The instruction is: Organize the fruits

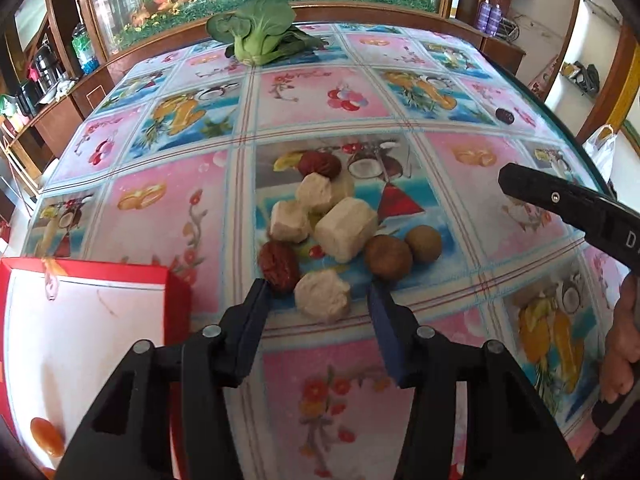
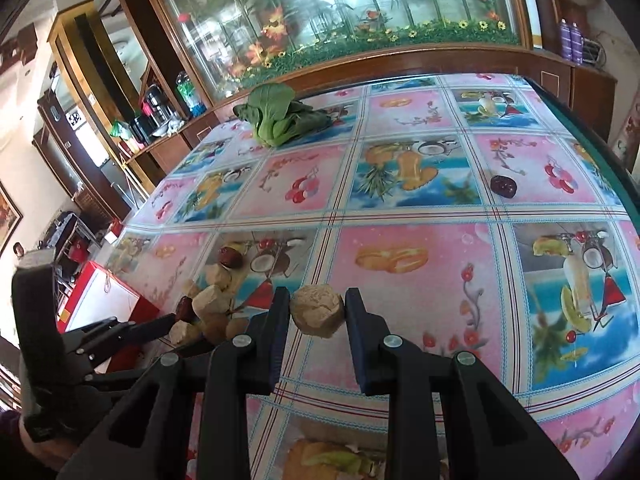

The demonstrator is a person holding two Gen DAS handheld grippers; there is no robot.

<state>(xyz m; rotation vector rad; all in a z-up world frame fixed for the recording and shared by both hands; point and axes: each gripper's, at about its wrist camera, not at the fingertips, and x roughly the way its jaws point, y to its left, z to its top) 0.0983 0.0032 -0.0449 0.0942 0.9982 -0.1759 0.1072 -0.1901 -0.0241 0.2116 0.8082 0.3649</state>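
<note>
Right claw [image 2: 318, 310] pinches a pale chunk [image 2: 317, 310]; left claw [image 1: 320, 294] spread around another chunk [image 1: 323, 295] beside a red date [image 1: 279, 266]; red box [image 1: 176, 296] left of this date.

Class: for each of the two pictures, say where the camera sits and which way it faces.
Left wrist: on the left gripper, facing down at pale chunks and red dates; a hand shows.
Right wrist: on the right gripper, clamping a pale chunk, facing across the table.
Shared: bok choy, red box.
</note>
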